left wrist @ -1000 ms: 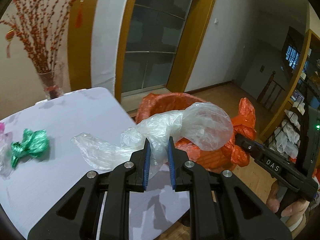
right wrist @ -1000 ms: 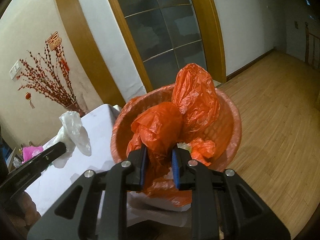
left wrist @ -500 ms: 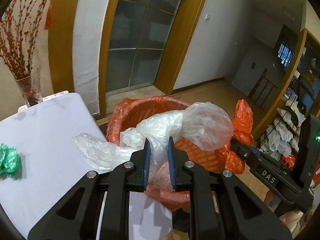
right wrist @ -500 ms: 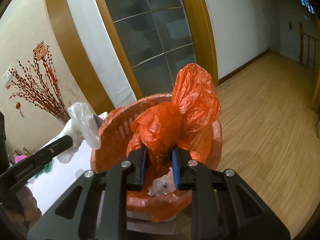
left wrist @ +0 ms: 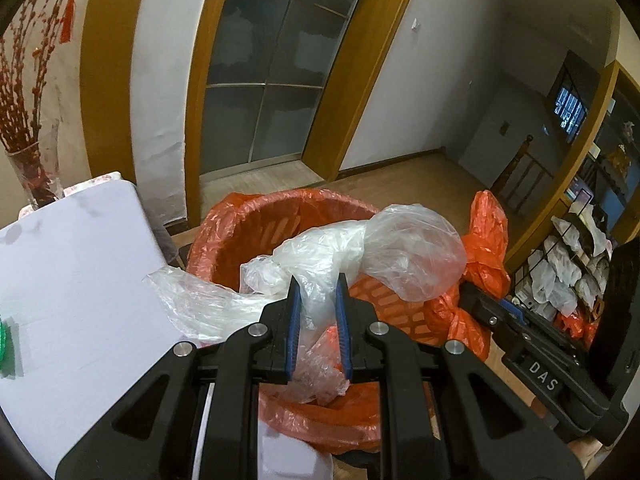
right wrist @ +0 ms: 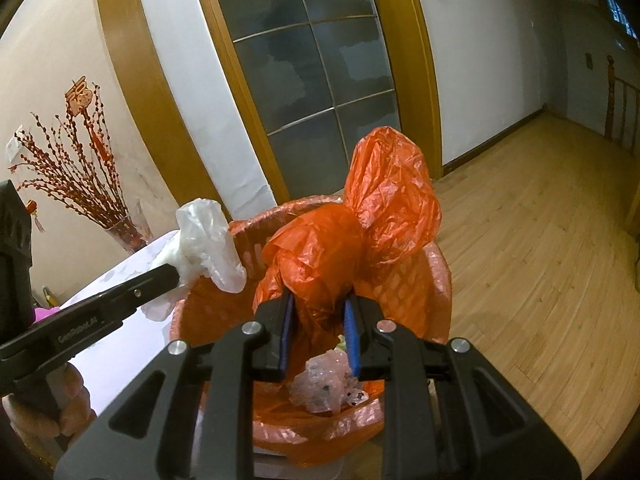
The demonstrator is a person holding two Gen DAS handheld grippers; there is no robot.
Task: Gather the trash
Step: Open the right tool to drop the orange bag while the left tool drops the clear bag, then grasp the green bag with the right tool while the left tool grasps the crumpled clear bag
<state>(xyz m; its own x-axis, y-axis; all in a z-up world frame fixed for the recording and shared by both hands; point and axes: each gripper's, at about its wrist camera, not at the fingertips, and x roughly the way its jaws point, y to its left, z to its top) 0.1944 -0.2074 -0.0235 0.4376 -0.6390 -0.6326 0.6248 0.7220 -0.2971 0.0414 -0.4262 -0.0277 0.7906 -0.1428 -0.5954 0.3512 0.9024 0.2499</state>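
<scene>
My left gripper [left wrist: 316, 284] is shut on a clear crumpled plastic bag [left wrist: 384, 252] and holds it over the near rim of an orange trash basket [left wrist: 280, 220] lined with an orange bag. The clear plastic bag [right wrist: 208, 240] and left gripper [right wrist: 170, 276] also show in the right wrist view. My right gripper [right wrist: 318, 300] is shut on the orange liner bag [right wrist: 360, 224] and holds its edge up above the basket [right wrist: 436, 280]. Crumpled clear wrappers [right wrist: 324, 380] lie inside the basket.
A white table [left wrist: 72, 280] stands left of the basket, with a green wrapper [left wrist: 5, 344] at its left edge and a glass vase of red branches [left wrist: 32, 172] at the back. Wood floor [right wrist: 540, 240] lies to the right. A glass door [left wrist: 272, 80] is behind.
My left gripper has carried the clear bag from over the table to over the basket's rim. The right gripper keeps holding the orange liner; the basket looks nearer.
</scene>
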